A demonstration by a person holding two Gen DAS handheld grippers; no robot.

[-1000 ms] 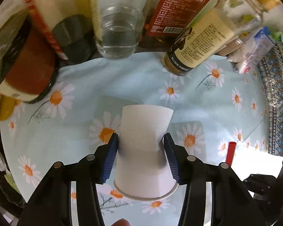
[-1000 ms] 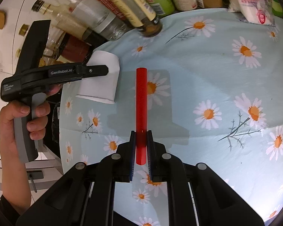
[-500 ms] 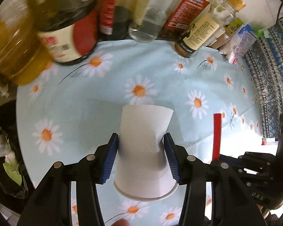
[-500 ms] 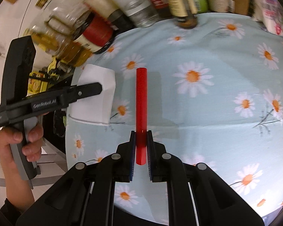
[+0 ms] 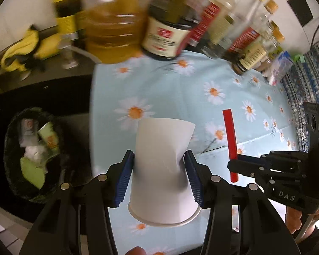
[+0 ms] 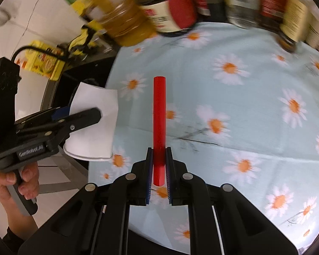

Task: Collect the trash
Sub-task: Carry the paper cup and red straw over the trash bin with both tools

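Note:
My left gripper (image 5: 159,167) is shut on a white paper cup (image 5: 163,165), squeezed at its middle and held rim toward the camera above the left edge of the daisy tablecloth (image 5: 180,89). The same white paper cup (image 6: 95,123) shows at the left of the right wrist view in the left gripper (image 6: 78,116). My right gripper (image 6: 159,165) is shut on a red stick (image 6: 159,123) that points forward over the cloth. In the left wrist view that red stick (image 5: 230,142) and the right gripper (image 5: 236,163) hang at the right. A black-lined trash bin (image 5: 32,155) sits below the table's left edge.
Blurred bottles and jars (image 5: 165,31) line the far side of the table, among them a large amber oil bottle (image 5: 114,27). The bin holds several pieces of rubbish. A yellow cloth (image 5: 21,53) and a yellow box (image 6: 44,63) lie on a dark shelf at left.
Both grippers have swept left across the table with the cup and stick still held. The table's left edge and the trash bin have come into the left wrist view.

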